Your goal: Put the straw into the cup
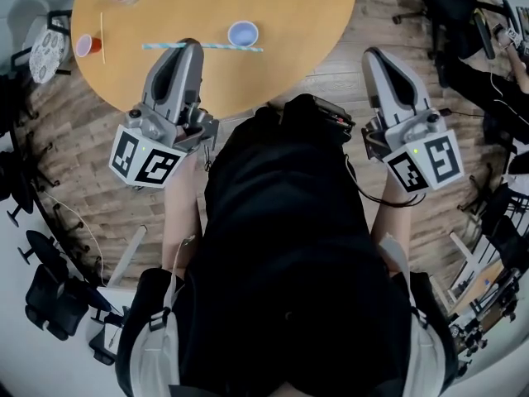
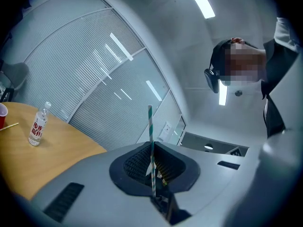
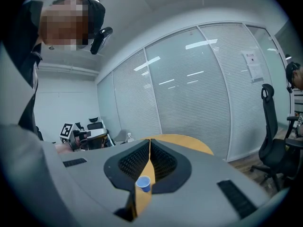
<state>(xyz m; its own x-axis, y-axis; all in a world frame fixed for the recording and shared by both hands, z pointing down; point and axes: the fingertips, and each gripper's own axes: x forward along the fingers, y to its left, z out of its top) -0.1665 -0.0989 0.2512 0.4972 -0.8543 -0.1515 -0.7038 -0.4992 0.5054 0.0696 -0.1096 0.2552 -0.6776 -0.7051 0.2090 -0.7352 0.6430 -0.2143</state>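
Gripping the striped straw (image 1: 221,46) in my left hand-held gripper (image 1: 190,44), over the bench (image 1: 297,15).
Right hand-held gripper (image 1: 374,55) clenched empty, off the bench; blue cup (image 1: 243,33) just on the straw's far side.

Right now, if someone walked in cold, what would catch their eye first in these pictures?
The left gripper is shut on a green-and-white striped straw, holding it crosswise over the near edge of the round wooden table. Just beyond the straw stands a small blue cup. The right gripper hangs shut and empty over the floor beside the table.
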